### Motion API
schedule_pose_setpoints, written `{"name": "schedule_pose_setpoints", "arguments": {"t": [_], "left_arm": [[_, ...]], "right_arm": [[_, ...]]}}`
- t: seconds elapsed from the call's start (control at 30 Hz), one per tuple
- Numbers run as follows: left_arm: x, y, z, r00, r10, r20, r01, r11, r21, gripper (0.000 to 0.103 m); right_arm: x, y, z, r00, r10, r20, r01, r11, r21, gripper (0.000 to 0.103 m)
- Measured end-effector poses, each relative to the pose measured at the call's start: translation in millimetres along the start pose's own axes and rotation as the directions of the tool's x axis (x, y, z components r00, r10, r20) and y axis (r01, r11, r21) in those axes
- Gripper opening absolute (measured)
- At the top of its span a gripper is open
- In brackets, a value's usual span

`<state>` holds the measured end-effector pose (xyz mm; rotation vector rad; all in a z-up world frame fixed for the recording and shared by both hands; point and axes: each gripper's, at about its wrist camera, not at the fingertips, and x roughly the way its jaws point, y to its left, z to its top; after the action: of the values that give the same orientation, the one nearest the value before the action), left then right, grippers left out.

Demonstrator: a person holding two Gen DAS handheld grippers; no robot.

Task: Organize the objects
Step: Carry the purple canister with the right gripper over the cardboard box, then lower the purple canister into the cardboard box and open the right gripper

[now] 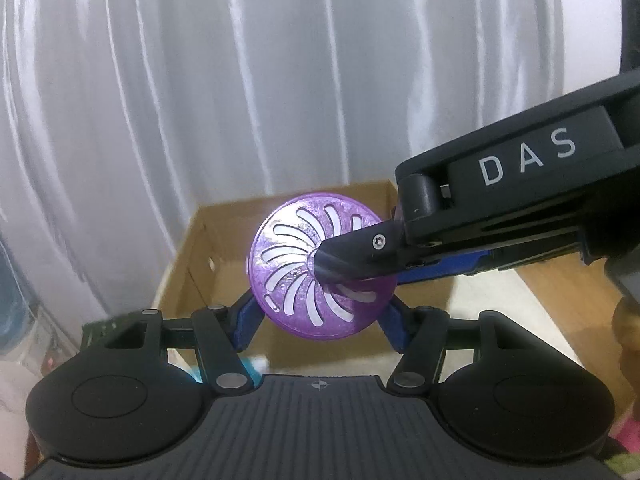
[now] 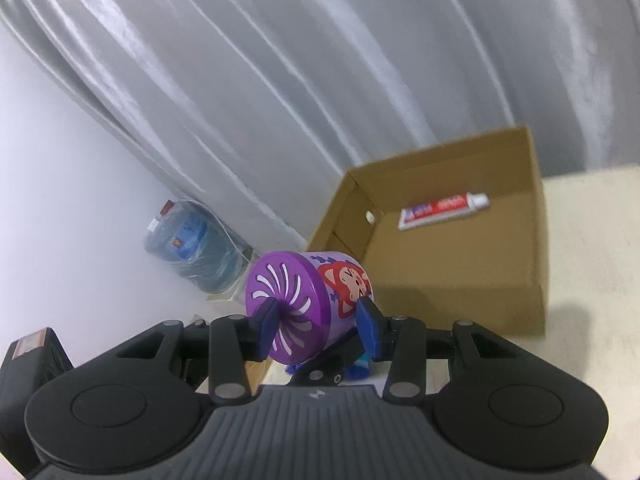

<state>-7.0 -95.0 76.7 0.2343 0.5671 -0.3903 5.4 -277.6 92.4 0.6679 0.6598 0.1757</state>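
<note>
A small purple canister [image 2: 308, 304] with a slotted swirl lid and a red cartoon figure on its side (lying on its side, lid towards the right wrist camera) is held in the air in front of an open cardboard box [image 2: 538, 240]. The left gripper [image 1: 322, 316] clamps it by the sides, blue pads pressed against the body. The right gripper [image 2: 320, 320] pinches it end to end, one finger on the lid's centre. In the box lies a toothpaste tube [image 2: 442, 210]. A water bottle [image 2: 192, 248] stands by the grey curtain [image 2: 280, 80].
</note>
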Motion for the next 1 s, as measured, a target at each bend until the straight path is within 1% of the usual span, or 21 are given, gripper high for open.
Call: {"name": "schedule_pose_setpoints", "arguments": {"t": [0.07, 0.13, 0.27, 0.37, 0.43, 0.53, 0.63, 0.77, 0.87, 1.0], "left_arm": [[10.4, 10.7, 12.7, 1.000, 0.007, -0.002, -0.007, 1.000, 0.001, 0.061], [24.0, 21.7, 24.5, 1.000, 0.014, -0.024, -0.014, 1.000, 0.001, 0.061], [62.8, 40.6, 45.8, 0.995, 0.025, -0.099, -0.022, 0.999, 0.028, 0.061], [99.4, 50.3, 54.9, 0.984, 0.020, -0.175, -0.011, 0.999, 0.047, 0.061], [127.5, 56.4, 58.5, 0.970, 0.016, -0.243, -0.006, 0.999, 0.041, 0.061], [164.9, 59.7, 59.1, 0.943, 0.025, -0.331, -0.006, 0.998, 0.059, 0.061], [189.7, 57.2, 53.8, 0.919, 0.046, -0.391, -0.008, 0.995, 0.097, 0.061], [217.9, 53.8, 51.9, 0.892, 0.072, -0.445, -0.008, 0.990, 0.144, 0.061], [231.4, 50.5, 50.8, 0.878, 0.097, -0.468, -0.011, 0.983, 0.184, 0.061], [243.0, 51.8, 47.4, 0.860, 0.108, -0.500, -0.017, 0.983, 0.184, 0.062]], "right_arm": [[12.4, 3.5, 16.4, 1.000, 0.005, -0.006, -0.005, 1.000, -0.020, 0.046], [29.5, 2.6, 33.6, 1.000, 0.013, -0.025, -0.014, 1.000, -0.025, 0.046], [68.8, -9.3, 65.2, 0.996, 0.032, -0.084, -0.033, 0.999, -0.006, 0.047], [102.9, -30.8, 85.2, 0.988, 0.039, -0.147, -0.033, 0.998, 0.044, 0.047], [127.2, -48.4, 93.0, 0.980, 0.043, -0.196, -0.026, 0.996, 0.088, 0.046], [165.6, -79.9, 101.4, 0.958, 0.067, -0.279, -0.015, 0.983, 0.185, 0.046], [195.4, -105.2, 104.9, 0.938, 0.092, -0.335, -0.001, 0.965, 0.264, 0.046], [222.5, -134.9, 106.6, 0.916, 0.138, -0.377, 0.009, 0.932, 0.363, 0.046], [238.7, -151.8, 107.8, 0.904, 0.174, -0.390, 0.009, 0.905, 0.424, 0.046], [255.8, -165.7, 106.8, 0.893, 0.195, -0.405, 0.022, 0.881, 0.473, 0.046]]}}
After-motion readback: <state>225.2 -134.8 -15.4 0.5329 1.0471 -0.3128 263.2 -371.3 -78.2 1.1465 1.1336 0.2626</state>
